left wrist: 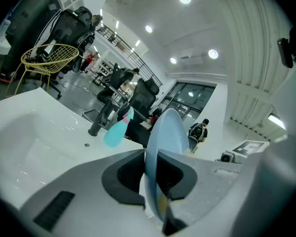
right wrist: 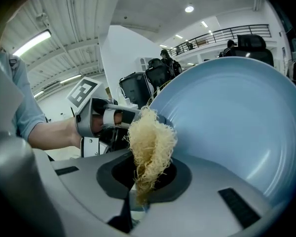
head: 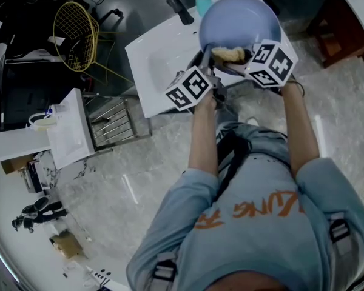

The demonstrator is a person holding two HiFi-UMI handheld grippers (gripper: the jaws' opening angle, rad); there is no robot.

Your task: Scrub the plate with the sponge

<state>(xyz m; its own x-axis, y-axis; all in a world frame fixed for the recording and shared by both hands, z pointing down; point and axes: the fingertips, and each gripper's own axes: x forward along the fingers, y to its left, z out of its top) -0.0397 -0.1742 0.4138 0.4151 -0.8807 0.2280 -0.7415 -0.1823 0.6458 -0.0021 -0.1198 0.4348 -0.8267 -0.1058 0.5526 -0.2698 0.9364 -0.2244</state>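
Observation:
A pale blue plate (head: 239,22) stands tilted on edge over the white sink (head: 155,65). My left gripper (head: 211,80) is shut on its near rim; in the left gripper view the plate (left wrist: 164,137) runs edge-on between the dark pads. My right gripper (head: 230,58) is shut on a pale yellow fibrous sponge (head: 228,54), which rests against the lower part of the plate's face. In the right gripper view the sponge (right wrist: 149,149) sticks up from the jaws and touches the plate (right wrist: 237,127), with the left gripper (right wrist: 138,116) behind it.
A black faucet (head: 180,9) and a teal spray bottle (left wrist: 117,130) stand at the sink's far side. A yellow wire chair (head: 76,36) and a metal rack (head: 112,123) are to the left, beside a white counter (head: 67,129).

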